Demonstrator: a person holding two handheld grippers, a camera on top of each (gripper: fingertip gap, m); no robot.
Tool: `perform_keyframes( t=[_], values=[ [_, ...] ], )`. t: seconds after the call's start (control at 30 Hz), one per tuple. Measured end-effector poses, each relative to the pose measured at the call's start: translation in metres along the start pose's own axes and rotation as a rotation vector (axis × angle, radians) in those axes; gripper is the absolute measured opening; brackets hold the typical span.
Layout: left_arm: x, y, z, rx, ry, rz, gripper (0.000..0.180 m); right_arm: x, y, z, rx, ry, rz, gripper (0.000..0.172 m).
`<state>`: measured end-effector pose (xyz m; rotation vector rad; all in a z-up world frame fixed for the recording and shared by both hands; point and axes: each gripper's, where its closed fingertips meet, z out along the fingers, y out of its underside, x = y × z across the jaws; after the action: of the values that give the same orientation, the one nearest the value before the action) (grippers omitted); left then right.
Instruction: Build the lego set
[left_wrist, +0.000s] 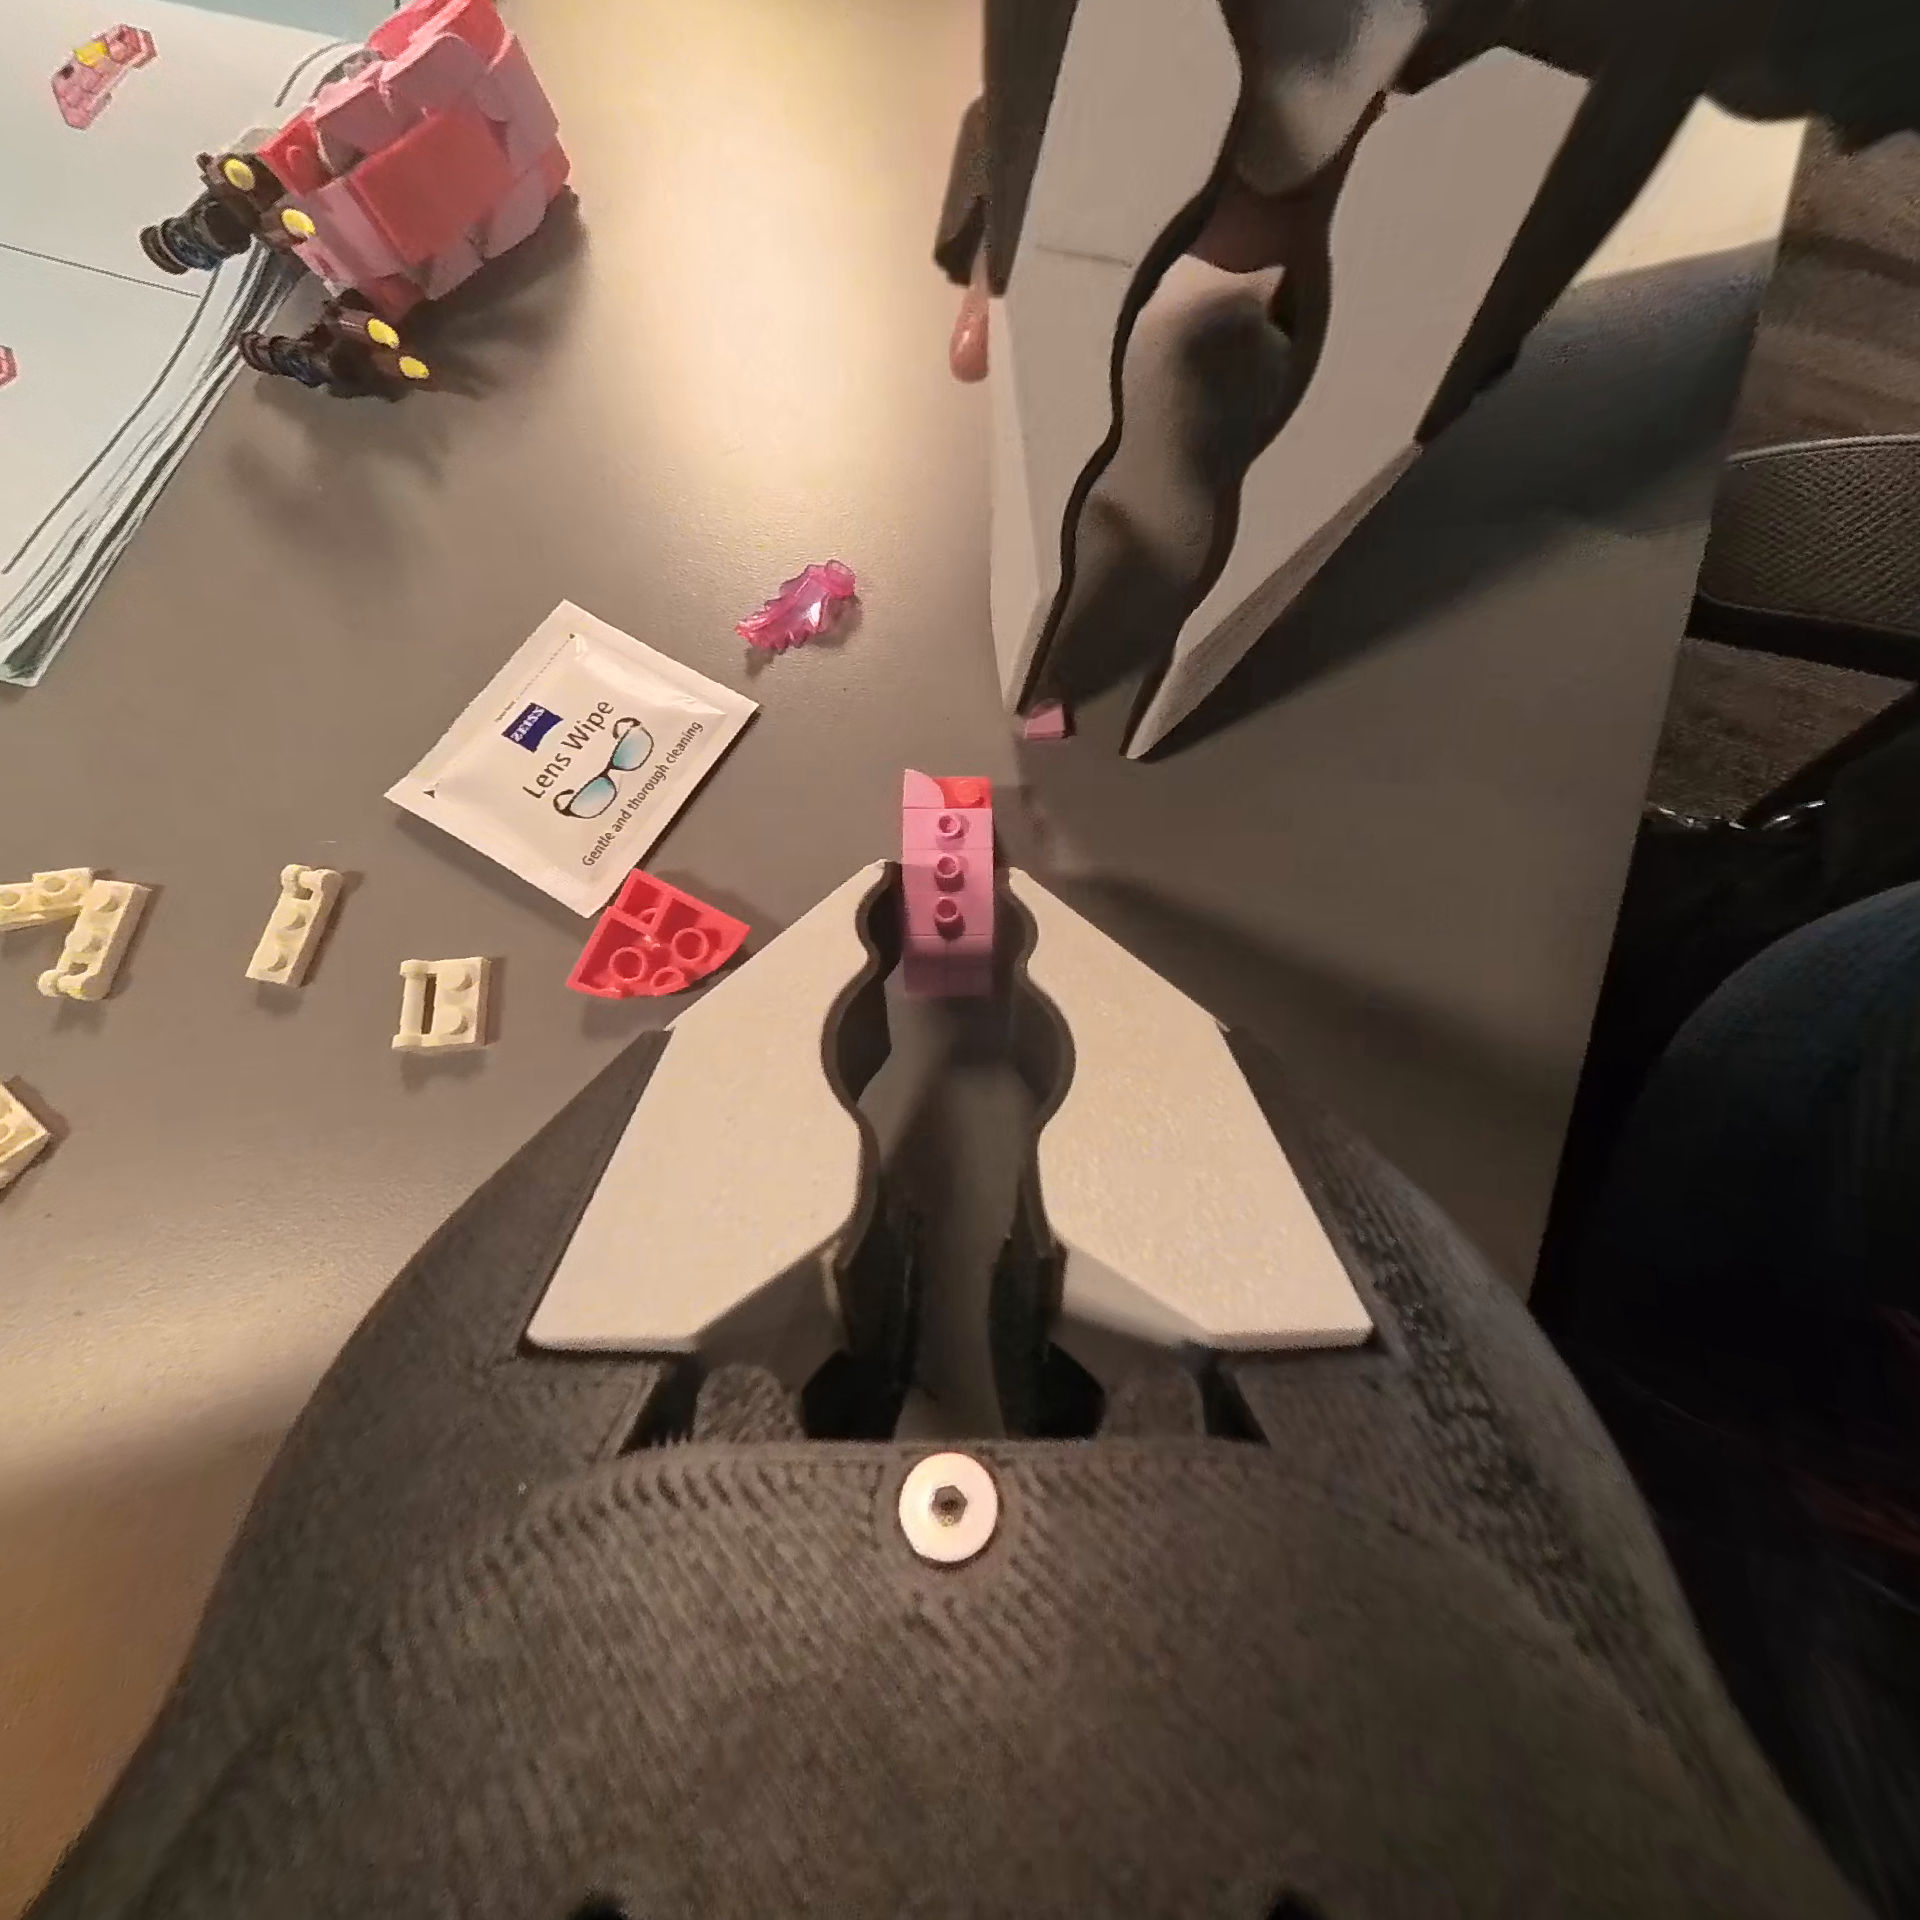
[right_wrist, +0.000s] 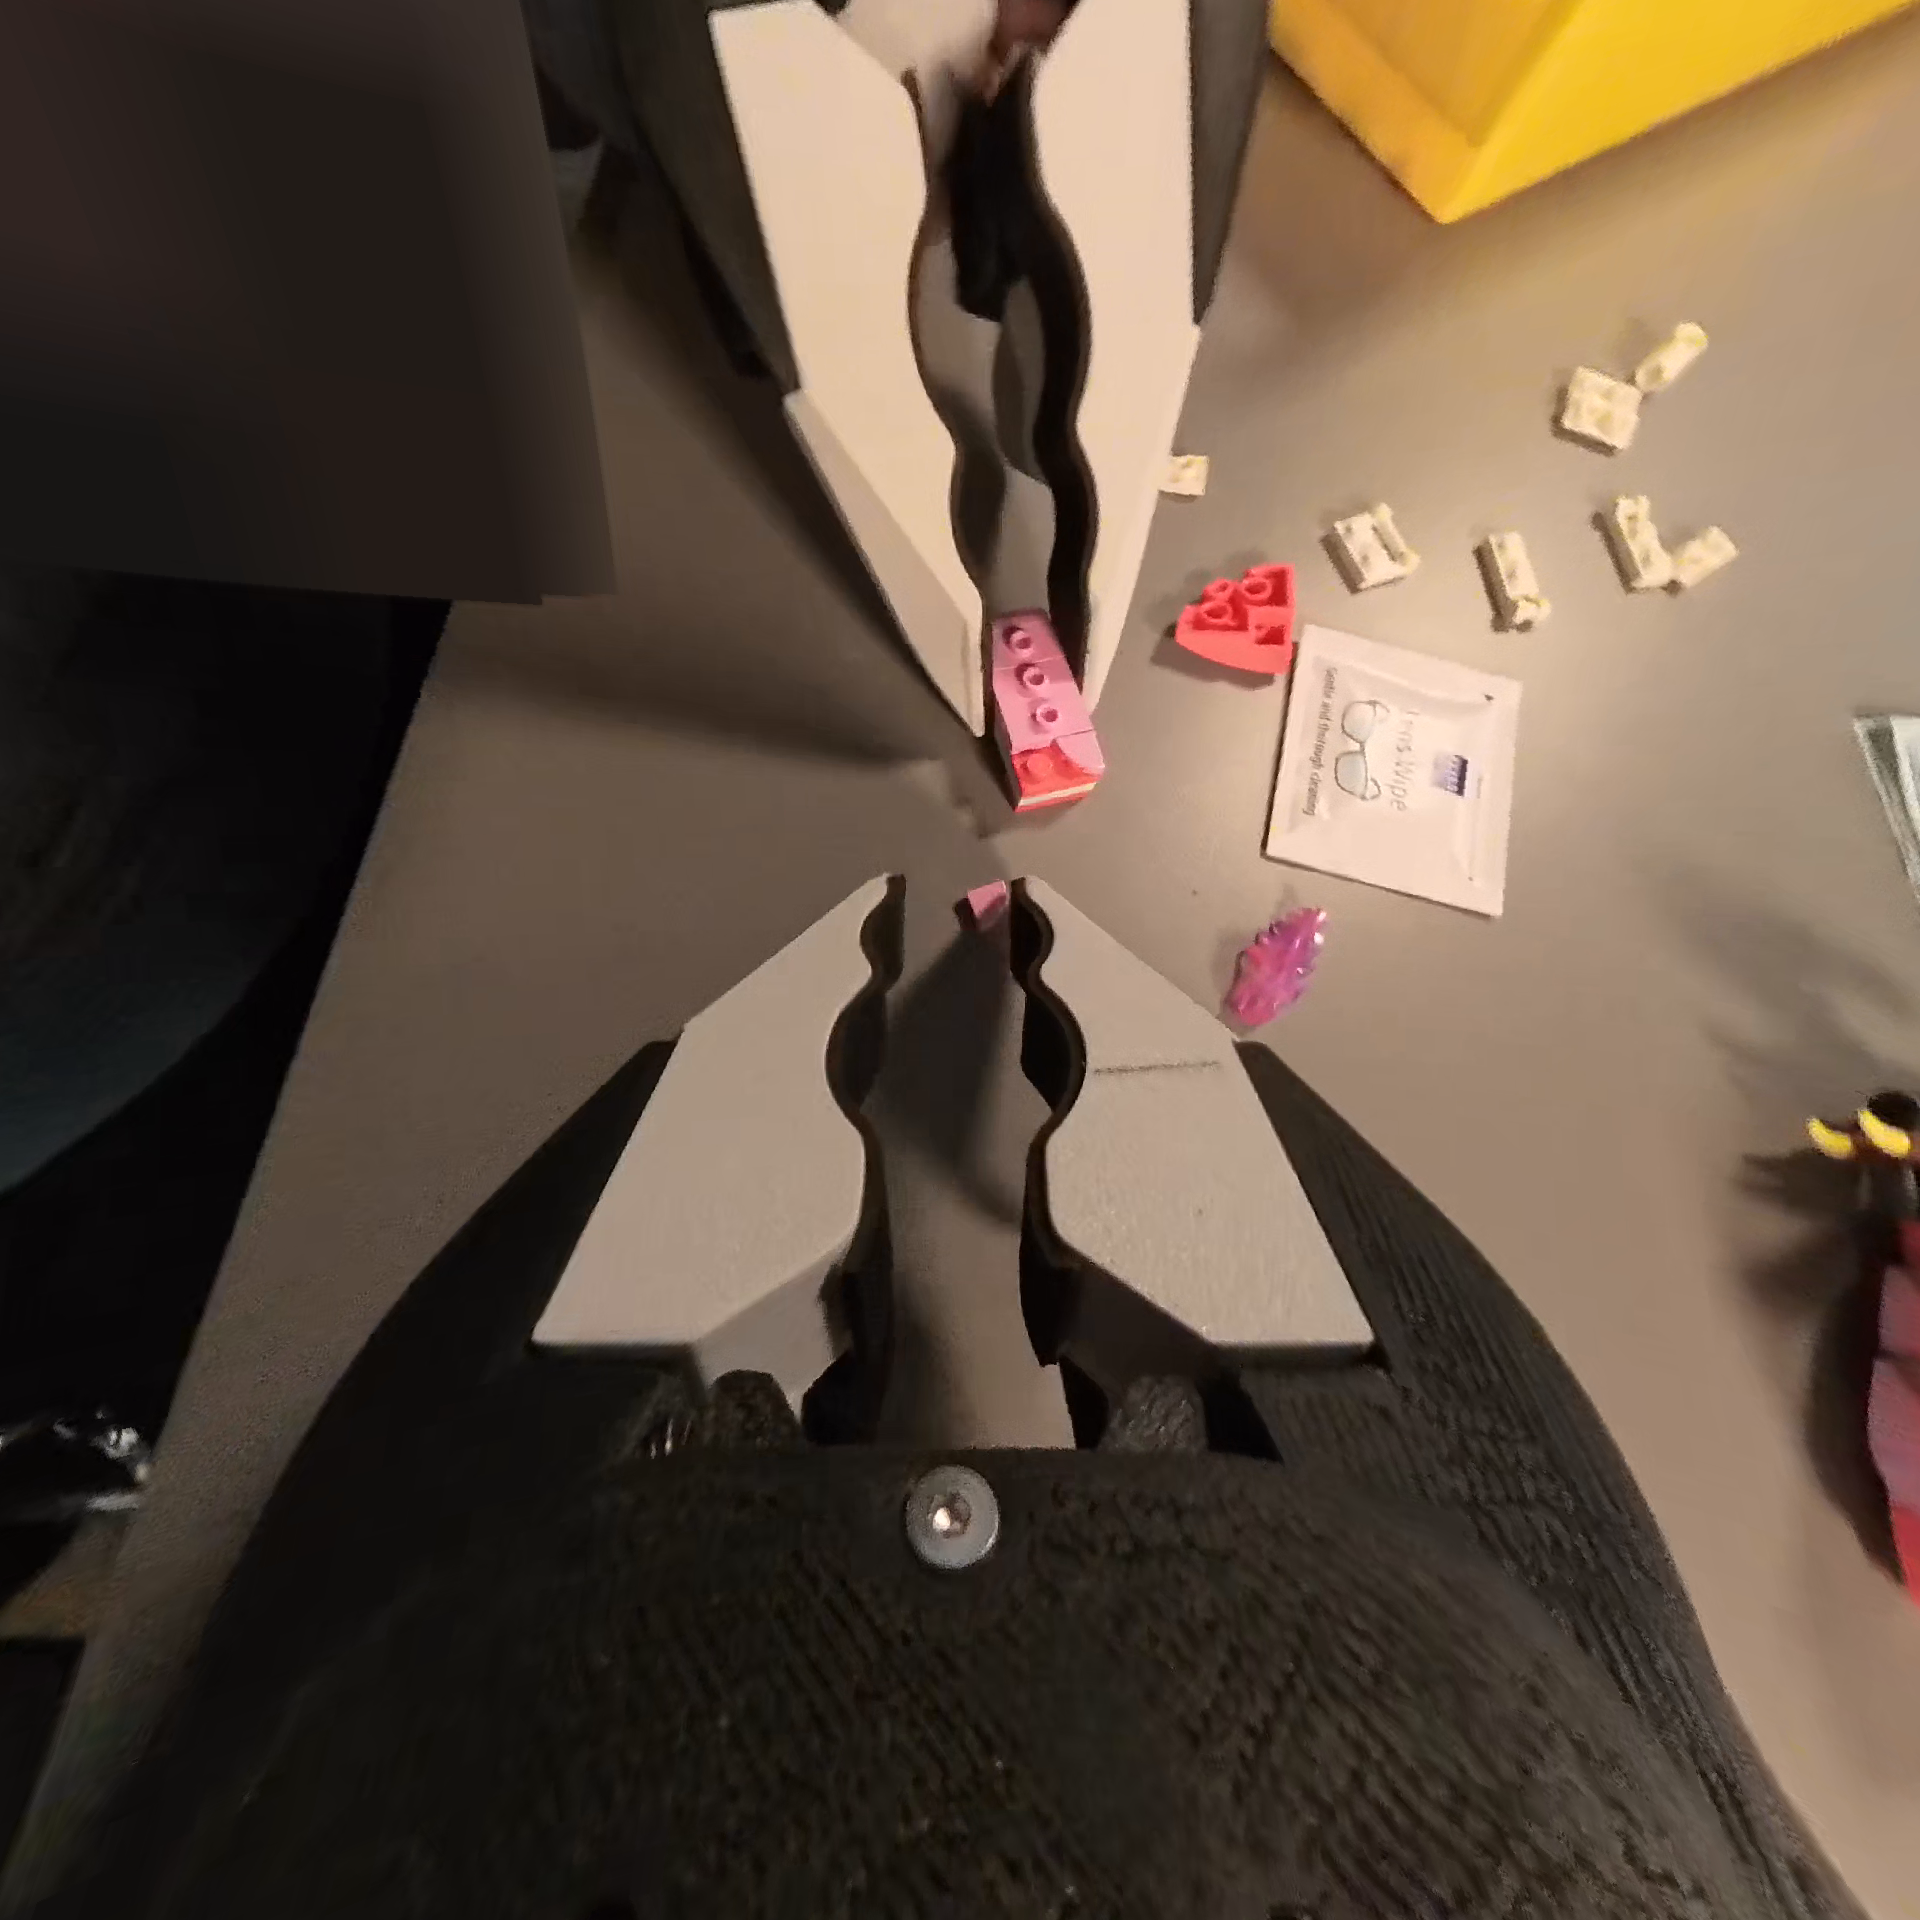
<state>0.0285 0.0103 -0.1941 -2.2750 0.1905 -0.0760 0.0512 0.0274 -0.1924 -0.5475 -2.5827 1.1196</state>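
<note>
Pink brick stack (left_wrist: 948, 894) clamped between left gripper (left_wrist: 948, 883) fingers, above grey surface (left_wrist: 416, 582)
Right gripper (right_wrist: 954, 888) fingers stand parted, a small pink piece (right_wrist: 985, 902) against one tip only; red curved plate (left_wrist: 655, 940) and wipe sachet (left_wrist: 571, 758) lie nearby

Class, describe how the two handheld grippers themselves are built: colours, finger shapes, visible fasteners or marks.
Both look alike. The left gripper has a black, ridged printed body, two pale grey wedge-shaped fingers with dark wavy inner edges, and a silver screw. The right gripper matches, plus a thin dark line across one finger. No cables or sleeves visible.
</note>
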Motion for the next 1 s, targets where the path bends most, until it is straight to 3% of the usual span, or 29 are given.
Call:
perform_keyframes(
  t=[0.33, 0.63, 1.0],
  values=[
    [0.001, 0.0, 0.0, 0.0, 0.022, 0.01, 0.016, 0.001, 0.0, 0.001, 0.059, -0.264, -0.058, 0.019],
    [0.003, 0.001, -0.001, -0.001, 0.045, 0.013, 0.016, 0.006, 0.0, 0.002, 0.058, -0.23, -0.089, 0.007],
    [0.003, 0.001, -0.001, -0.001, 0.044, 0.017, 0.016, 0.012, -0.001, 0.002, 0.059, -0.057, -0.03, 0.006]
  ],
)
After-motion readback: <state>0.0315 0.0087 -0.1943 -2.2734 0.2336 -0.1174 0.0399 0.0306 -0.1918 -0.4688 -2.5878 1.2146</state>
